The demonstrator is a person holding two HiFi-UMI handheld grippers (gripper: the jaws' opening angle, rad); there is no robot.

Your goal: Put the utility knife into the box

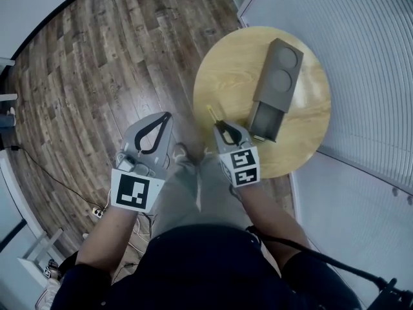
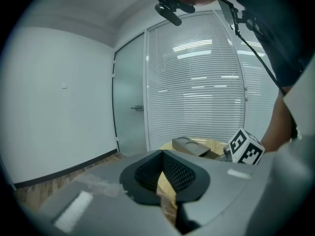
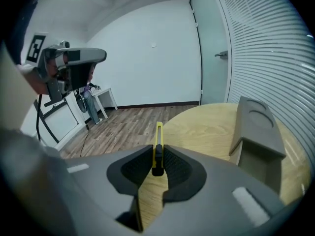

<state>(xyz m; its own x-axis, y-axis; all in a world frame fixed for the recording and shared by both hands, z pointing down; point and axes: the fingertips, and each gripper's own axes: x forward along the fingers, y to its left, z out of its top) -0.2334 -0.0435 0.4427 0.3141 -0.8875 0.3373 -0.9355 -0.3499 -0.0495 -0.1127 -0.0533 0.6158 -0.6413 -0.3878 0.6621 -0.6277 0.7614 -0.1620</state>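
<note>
The fingers [image 3: 129, 170] of the right gripper [image 3: 156, 157] are clamped on the utility knife [image 3: 158, 142]. They pinch the yellow handle edge-on near its dark rear end, so most of the length juts out ahead of the fingertips. From the head view the same right gripper [image 1: 224, 129] sits over the near edge of the round tabletop [image 1: 226, 70], with the knife's tip [image 1: 212, 112] pointing further in over the wood. It looks to be carried clear of the surface, though no view shows the gap outright.

The grey box [image 1: 277, 82] lies toward the far right of the tabletop. Its open end [image 1: 263, 124] faces the near edge, just beside the right gripper on its right. The left gripper [image 1: 168, 116] hangs over the floor [image 1: 97, 63], well apart from the tabletop. Its fingers are closed tip to tip with nothing between them.

The step in hand seems to be the carry to the box. To do it well, swing the knife rightward until its length lines up with the box's long axis, then feed the tip into the open end at a shallow angle. The grip is far back on the handle, so the tip will swing widely; keep the wrist steady. Let go only once most of the handle rests inside. If the box slides, the idle left gripper could brace its far end.
</note>
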